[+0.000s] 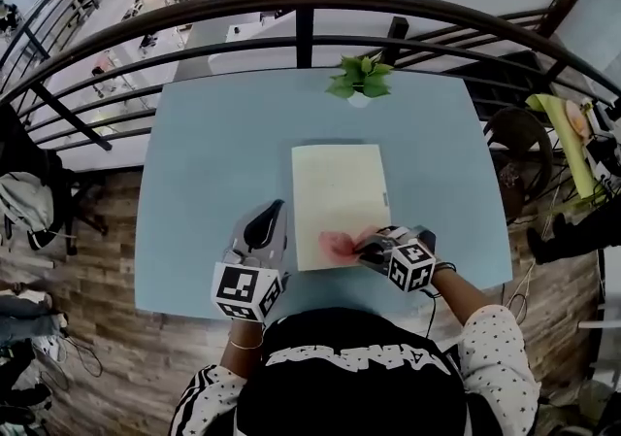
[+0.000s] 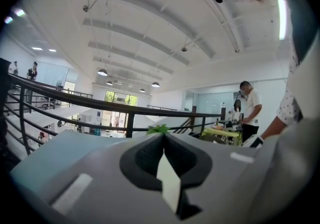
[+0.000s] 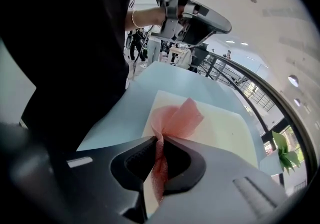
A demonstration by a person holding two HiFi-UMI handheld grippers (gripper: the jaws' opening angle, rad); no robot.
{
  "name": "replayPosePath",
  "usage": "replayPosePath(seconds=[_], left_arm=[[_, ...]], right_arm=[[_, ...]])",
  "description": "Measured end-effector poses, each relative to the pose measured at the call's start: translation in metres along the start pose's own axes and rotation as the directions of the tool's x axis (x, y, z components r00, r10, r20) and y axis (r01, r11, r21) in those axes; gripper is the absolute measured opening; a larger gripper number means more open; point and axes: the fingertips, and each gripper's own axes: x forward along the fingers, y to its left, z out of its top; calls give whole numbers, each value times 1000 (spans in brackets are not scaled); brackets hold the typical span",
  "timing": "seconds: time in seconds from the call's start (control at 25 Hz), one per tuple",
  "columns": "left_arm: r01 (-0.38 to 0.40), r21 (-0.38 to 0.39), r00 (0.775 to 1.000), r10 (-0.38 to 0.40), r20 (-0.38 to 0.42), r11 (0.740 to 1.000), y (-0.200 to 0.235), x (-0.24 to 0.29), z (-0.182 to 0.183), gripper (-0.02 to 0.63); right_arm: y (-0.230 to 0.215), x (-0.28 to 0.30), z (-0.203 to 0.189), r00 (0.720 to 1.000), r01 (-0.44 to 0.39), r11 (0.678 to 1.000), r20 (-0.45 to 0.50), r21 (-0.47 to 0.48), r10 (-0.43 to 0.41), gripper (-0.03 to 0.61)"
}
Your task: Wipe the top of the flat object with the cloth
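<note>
My right tool (image 3: 161, 140) is clamped on the one pink cloth (image 3: 181, 116). The cloth's free end fans out over the near edge of the single pale yellow flat object (image 1: 340, 182). That flat object lies flat around the middle of the blue desk (image 1: 194, 172) and reaches close to the desk's near edge. My left tool (image 1: 277, 207), the second of the two, has its jaws pressed together with nothing between them. It sits just beside the flat object's left edge, close to the desk's near edge, with its nose tilted upward. One small green plant (image 1: 360, 78) stands at the desk's far edge.
</note>
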Motion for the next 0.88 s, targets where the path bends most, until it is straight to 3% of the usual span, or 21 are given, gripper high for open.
replayPosePath(seconds=[0.2, 0.36, 0.6, 0.88], left_arm=[[-32, 5, 999, 32, 5, 999, -17, 4, -1, 0], [-65, 13, 998, 65, 11, 998, -22, 3, 5, 0], [-101, 23, 995, 101, 19, 995, -24, 2, 9, 0], [-144, 35, 989, 144, 17, 989, -18, 0, 15, 0]], right_arm=[[-5, -9, -2, 992, -37, 996, 127, 78, 27, 20], [-51, -31, -6, 974, 52, 980, 205, 194, -92, 20], [-135, -49, -42, 951, 274, 947, 98, 171, -293, 20], [-204, -58, -80, 912, 398, 890, 8, 222, -410, 20]])
